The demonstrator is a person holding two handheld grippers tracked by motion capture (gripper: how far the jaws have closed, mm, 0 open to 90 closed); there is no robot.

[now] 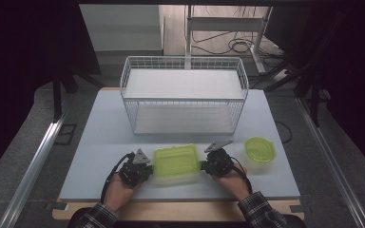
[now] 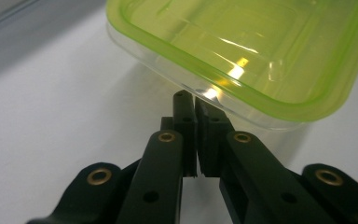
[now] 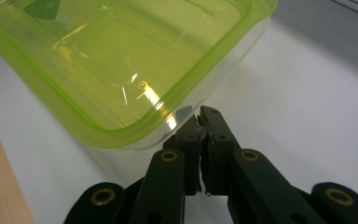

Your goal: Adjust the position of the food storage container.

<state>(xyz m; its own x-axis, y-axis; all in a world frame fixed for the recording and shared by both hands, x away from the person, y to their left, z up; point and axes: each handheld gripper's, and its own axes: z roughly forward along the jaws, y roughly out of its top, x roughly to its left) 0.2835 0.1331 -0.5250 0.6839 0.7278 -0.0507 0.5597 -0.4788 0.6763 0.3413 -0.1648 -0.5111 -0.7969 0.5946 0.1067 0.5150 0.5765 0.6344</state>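
Observation:
A rectangular clear box with a lime-green lid point(image 1: 175, 161) sits between my two grippers near the table's front edge. It looks slightly raised, with a shadow under it. My left gripper point(image 1: 148, 166) is shut, and its tips press the box's left end just under the lid rim point(image 2: 242, 42). In the left gripper view the jaws point(image 2: 196, 100) stand together with nothing between them. My right gripper point(image 1: 205, 165) is also shut. Its tips point(image 3: 198, 116) touch the clear wall below the green rim point(image 3: 112, 60) at the box's right end.
A white wire basket point(image 1: 184, 95) with two shelves stands at the back middle of the grey table point(image 1: 100, 142). A small round clear box with a green lid point(image 1: 259, 149) sits right of my right gripper. The table's wooden front edge point(image 1: 180, 209) runs below my hands.

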